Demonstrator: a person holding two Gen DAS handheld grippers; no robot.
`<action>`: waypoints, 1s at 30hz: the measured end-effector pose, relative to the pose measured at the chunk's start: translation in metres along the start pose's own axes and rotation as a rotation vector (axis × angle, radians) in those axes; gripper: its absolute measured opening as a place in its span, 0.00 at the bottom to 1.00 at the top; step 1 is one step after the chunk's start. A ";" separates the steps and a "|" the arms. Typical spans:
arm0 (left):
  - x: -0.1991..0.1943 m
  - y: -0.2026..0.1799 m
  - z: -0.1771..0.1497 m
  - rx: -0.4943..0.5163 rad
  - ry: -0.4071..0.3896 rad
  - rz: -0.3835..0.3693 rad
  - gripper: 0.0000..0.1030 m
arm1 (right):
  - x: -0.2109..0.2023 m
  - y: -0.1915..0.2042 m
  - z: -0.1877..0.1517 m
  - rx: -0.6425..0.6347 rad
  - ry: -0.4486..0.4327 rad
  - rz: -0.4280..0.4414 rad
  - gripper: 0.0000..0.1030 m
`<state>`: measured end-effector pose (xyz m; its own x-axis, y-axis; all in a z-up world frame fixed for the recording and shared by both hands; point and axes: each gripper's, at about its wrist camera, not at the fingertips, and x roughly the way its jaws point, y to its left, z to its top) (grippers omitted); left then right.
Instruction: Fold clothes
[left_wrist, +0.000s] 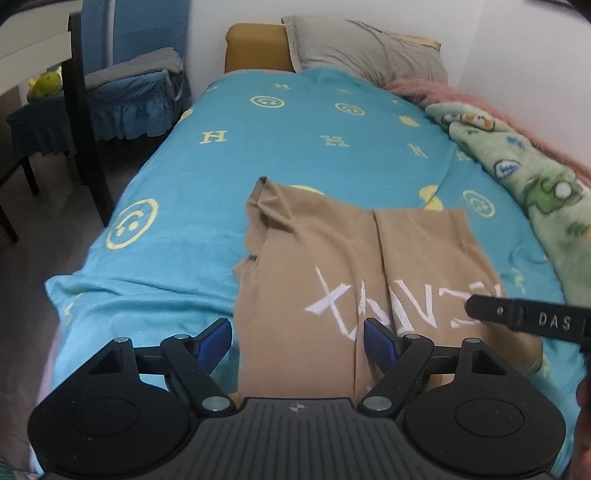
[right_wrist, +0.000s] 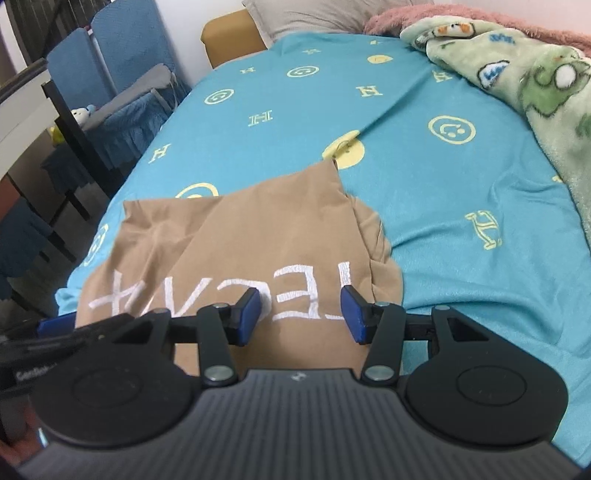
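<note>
A tan garment (left_wrist: 332, 266) with white embroidered letters lies partly folded on the turquoise bedspread (left_wrist: 258, 147); both sides are folded inward, and a seam runs down its middle. My left gripper (left_wrist: 297, 339) is open and empty, hovering over the garment's near left part. My right gripper (right_wrist: 301, 314) is open and empty over the garment (right_wrist: 258, 236) at its near right part, above the lettering. The right gripper's body (left_wrist: 535, 319) shows at the right edge of the left wrist view. The left gripper's blue pad (right_wrist: 55, 325) shows at the left of the right wrist view.
A green cartoon blanket (left_wrist: 524, 173) and a pink blanket (left_wrist: 443, 92) lie along the bed's right side by the wall. A grey pillow (left_wrist: 362, 48) sits at the head. Blue-covered chairs (left_wrist: 125, 92) and a dark table leg (left_wrist: 92, 129) stand left of the bed.
</note>
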<state>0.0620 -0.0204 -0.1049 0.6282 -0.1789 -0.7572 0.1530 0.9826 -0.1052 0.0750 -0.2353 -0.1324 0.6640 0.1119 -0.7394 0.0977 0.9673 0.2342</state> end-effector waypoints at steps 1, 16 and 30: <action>-0.007 0.000 0.000 -0.003 -0.011 -0.008 0.77 | -0.001 -0.001 0.000 0.005 -0.001 0.003 0.49; 0.003 0.048 -0.028 -0.484 0.203 -0.329 0.77 | -0.001 0.001 -0.003 0.020 -0.004 -0.004 0.49; 0.009 0.071 -0.036 -0.710 0.080 -0.464 0.74 | -0.001 0.000 -0.004 0.046 -0.003 -0.007 0.49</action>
<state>0.0508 0.0495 -0.1425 0.5603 -0.5935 -0.5778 -0.1495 0.6137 -0.7753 0.0715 -0.2340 -0.1346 0.6658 0.1048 -0.7388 0.1362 0.9564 0.2584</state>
